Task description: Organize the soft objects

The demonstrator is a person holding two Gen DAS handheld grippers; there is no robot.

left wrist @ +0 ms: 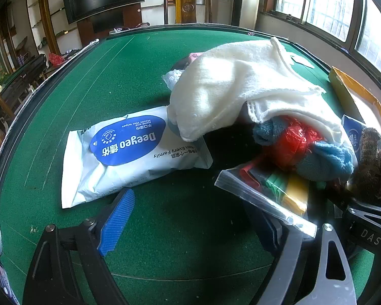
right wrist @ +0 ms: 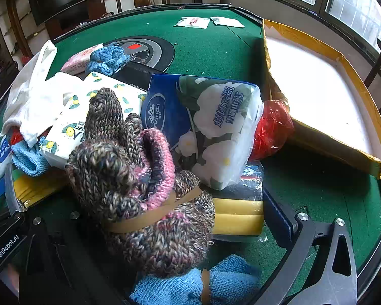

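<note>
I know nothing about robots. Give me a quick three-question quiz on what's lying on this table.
1. True or false: the wet wipes pack lies on the green table.
2. What binds the knitted bundle? A: a tan band. B: string. C: tape.
3. Are the left tongs open or shut?
Key: 1 true; 2 A; 3 open.

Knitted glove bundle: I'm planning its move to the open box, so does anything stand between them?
Yes. The Vinda tissue pack and red plastic bag stand between the knitted glove bundle and the box.
</note>
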